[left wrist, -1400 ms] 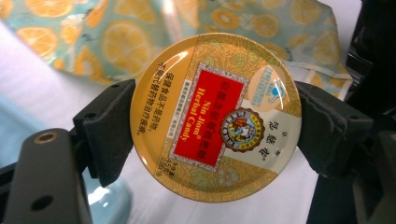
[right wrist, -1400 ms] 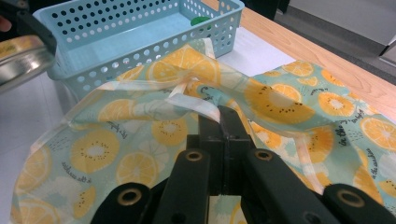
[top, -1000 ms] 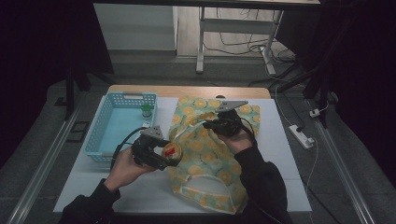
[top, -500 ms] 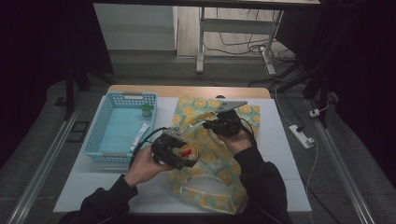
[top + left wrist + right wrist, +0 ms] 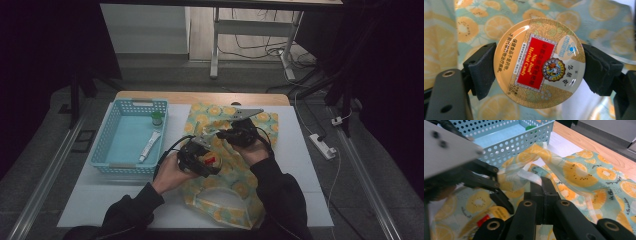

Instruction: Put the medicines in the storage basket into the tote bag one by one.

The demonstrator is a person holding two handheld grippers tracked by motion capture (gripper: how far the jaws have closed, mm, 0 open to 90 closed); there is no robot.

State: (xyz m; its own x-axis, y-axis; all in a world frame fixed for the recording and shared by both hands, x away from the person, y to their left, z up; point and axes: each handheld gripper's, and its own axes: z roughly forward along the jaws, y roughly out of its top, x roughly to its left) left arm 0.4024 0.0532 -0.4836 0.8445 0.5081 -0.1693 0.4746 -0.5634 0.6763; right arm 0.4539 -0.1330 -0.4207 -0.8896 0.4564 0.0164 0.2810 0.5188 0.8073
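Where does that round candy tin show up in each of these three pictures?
High view: the candy tin sits low of centre, held by the left gripper over the fruit-print bag.
Left gripper view: the tin is at centre, clamped at its edges between the two black jaws.
Right gripper view: its gold rim and red label peek in at the lower left.
Shared landmark: the fruit-print bag.

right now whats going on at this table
A person works two grippers over a fruit-print bag. The left gripper is clamped on a round candy tin above the cloth. The right gripper is shut on a fold of the bag near its opening. A blue basket sits at the left.
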